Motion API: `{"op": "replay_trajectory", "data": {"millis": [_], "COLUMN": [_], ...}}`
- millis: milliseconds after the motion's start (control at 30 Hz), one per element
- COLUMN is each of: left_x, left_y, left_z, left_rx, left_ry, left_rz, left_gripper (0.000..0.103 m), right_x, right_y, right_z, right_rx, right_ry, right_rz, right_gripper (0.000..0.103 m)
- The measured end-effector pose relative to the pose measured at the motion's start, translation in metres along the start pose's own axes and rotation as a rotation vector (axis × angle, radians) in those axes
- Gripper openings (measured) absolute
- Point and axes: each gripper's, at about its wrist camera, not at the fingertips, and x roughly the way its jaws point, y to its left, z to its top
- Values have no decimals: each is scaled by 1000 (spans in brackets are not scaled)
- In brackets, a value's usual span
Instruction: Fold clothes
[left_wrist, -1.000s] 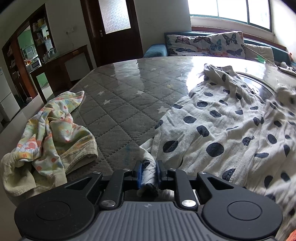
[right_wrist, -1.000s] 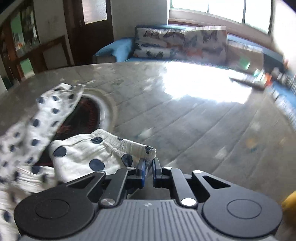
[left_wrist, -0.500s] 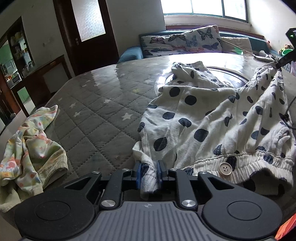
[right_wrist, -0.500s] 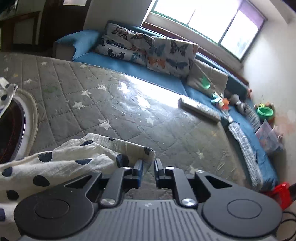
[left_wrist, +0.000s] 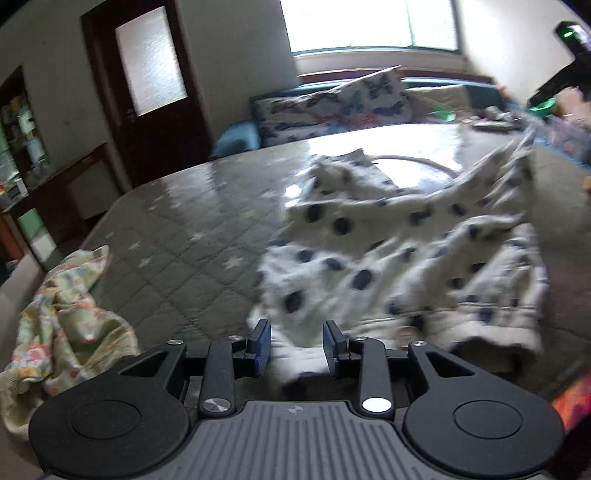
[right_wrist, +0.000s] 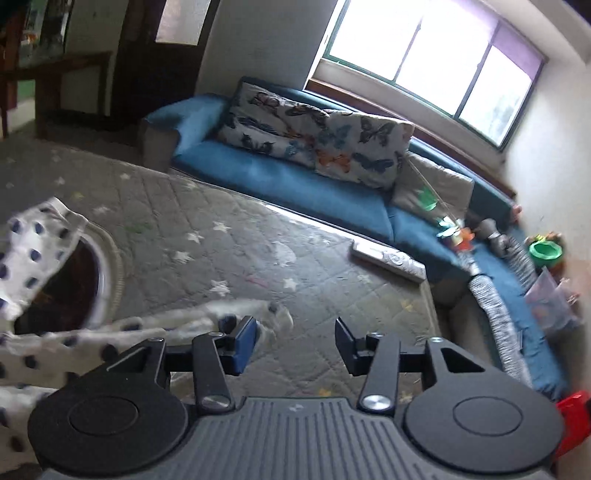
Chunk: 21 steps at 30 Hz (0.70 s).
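Note:
A white garment with dark blue dots (left_wrist: 399, 258) lies spread and blurred on the grey quilted table (left_wrist: 177, 236). My left gripper (left_wrist: 295, 347) is open, its blue-padded fingers apart, with the garment's near corner lying loose between them. In the right wrist view my right gripper (right_wrist: 293, 343) is open; the garment's other corner (right_wrist: 255, 314) lies just left of its left finger, free of the jaws. The right gripper also shows at the top right of the left wrist view (left_wrist: 565, 74).
A crumpled pastel patterned garment (left_wrist: 62, 325) lies at the table's left edge. A blue sofa (right_wrist: 295, 181) with butterfly cushions runs behind the table. A remote control (right_wrist: 388, 260) lies near the table's far right edge. A round inset ring (right_wrist: 107, 266) sits under the dotted garment.
Both grippers have opened and let go of the dotted garment's corners. The garment has dropped onto the table. The right gripper has pulled back and to the right.

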Motion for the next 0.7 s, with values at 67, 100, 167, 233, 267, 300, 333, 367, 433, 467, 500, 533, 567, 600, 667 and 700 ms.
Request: {"op": "replay_trajectory", "data": {"millis": [67,100,167,233,267,300,333,367,433,467,500,533,567,600,667,700], "left_x": [-3,-5,-9,-12,-14,-13,-13,-11,-6,-3,-1,3,7,10,18,18], "left_y": [-11,-17,-28,-40,-45,-54,-64,-73,-88,-94,-99,-103,-107,-110,-118,-119], "left_z": [2,2,4,6,7,8,13,13,12,13,13,13,13,13,13,13], "left_rx": [30,46,76,107,122,149,181,214,268,288,309,320,330,339,359,357], "left_ry": [-17,-25,-42,-59,-67,-68,-69,-70,-74,-77,-81,-75,-70,-64,-53,-51], "left_rz": [-70,-106,-176,-246,-281,-308,-322,-325,-326,-335,-343,-341,-339,-336,-332,-350], "left_gripper": [34,34,34,34,36,37,38,42,51,52,52,52,52,52,41,35], "right_x": [-7,-12,-16,-20,-21,-22,-23,-23,-24,-24,-24,-25,-25,-25,-26,-26], "right_y": [1,2,7,17,24,31,40,48,62,69,75,83,87,90,92,92], "right_z": [-4,-8,-17,-31,-39,-47,-57,-66,-82,-90,-97,-107,-114,-120,-130,-132], "right_rx": [-10,-8,2,-2,-12,-22,-44,-64,-100,-114,-128,-148,-153,-156,-150,-141], "right_ry": [-2,-1,6,18,25,32,44,58,86,99,111,131,138,144,153,155], "right_rz": [-5,9,39,81,105,128,147,168,204,218,232,244,246,248,252,253], "right_gripper": [47,48,48,49,52,55,55,55,56,57,58,58,58,58,59,59]}}
